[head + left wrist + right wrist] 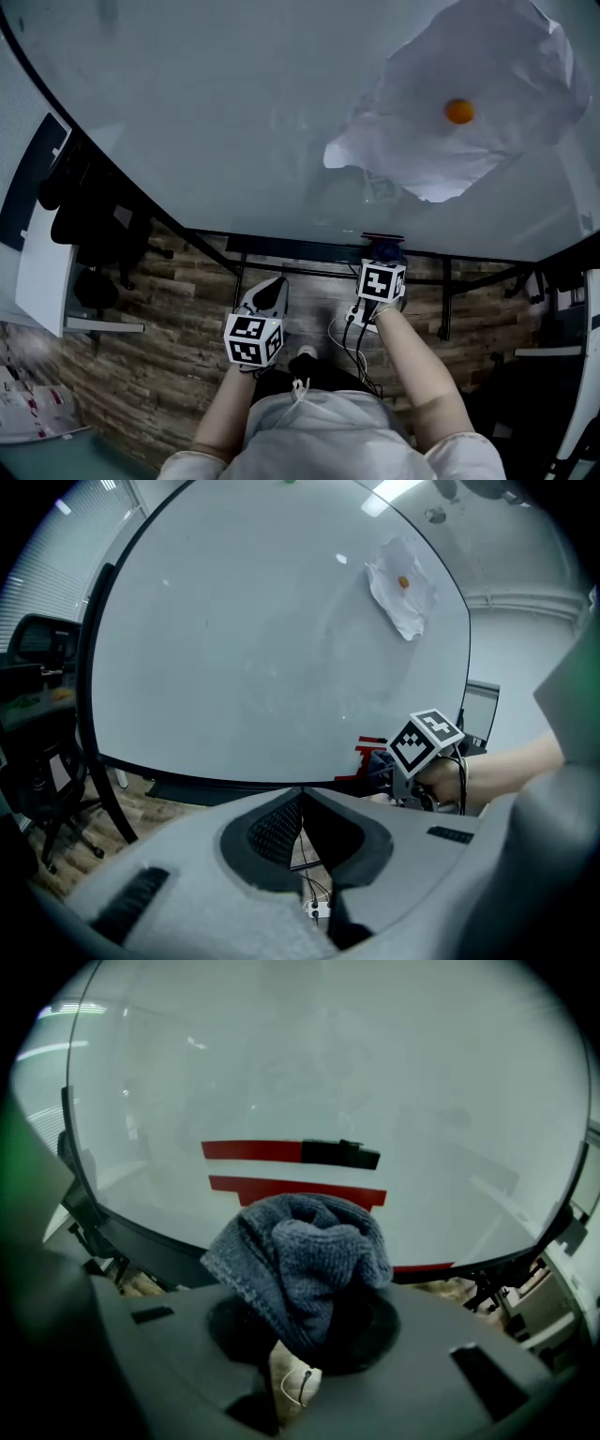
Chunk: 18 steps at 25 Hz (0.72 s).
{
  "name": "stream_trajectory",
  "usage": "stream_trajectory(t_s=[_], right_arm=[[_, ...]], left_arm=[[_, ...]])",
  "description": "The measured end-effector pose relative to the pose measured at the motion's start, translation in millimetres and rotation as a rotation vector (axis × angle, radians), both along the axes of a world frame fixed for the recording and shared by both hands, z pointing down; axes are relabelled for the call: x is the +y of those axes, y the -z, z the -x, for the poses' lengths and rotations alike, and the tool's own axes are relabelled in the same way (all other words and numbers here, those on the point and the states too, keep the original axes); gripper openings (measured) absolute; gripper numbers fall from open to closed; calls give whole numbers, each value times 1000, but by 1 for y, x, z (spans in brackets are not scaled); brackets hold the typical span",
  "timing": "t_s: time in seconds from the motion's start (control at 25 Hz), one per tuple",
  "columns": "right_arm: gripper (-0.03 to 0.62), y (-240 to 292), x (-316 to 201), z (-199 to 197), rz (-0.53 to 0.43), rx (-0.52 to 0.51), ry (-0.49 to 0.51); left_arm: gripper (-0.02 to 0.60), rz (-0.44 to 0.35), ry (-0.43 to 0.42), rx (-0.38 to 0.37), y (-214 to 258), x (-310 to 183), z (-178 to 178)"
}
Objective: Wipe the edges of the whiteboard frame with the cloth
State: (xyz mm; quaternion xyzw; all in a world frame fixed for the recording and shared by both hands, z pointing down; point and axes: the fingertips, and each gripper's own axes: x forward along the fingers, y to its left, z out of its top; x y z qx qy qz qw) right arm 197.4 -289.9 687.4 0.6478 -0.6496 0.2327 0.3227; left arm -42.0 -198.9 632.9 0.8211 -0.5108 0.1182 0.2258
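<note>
Whiteboard (234,112) face free at left; paper sheet (469,141) upper right; chair (92,223) crowds left edge.

The cloth (300,1260) is blue-grey ribbed knit. The whiteboard (234,112) is glossy white inside a black frame (85,667); at upper right a white paper (497,75) bears an orange dot (458,111)
</note>
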Motion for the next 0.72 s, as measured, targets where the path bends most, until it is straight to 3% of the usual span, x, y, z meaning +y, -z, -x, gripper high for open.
stream_trajectory(t_s=[0.24, 0.44, 0.72], right_arm=[[75, -1, 2, 12, 8, 6, 15], [75, 0, 1, 77, 20, -51, 120], [75, -4, -2, 97, 23, -49, 12]], left_arm=[[18, 18, -25, 4, -1, -4, 9], [18, 38, -38, 15, -3, -7, 21], [18, 19, -106, 34, 11, -12, 49]])
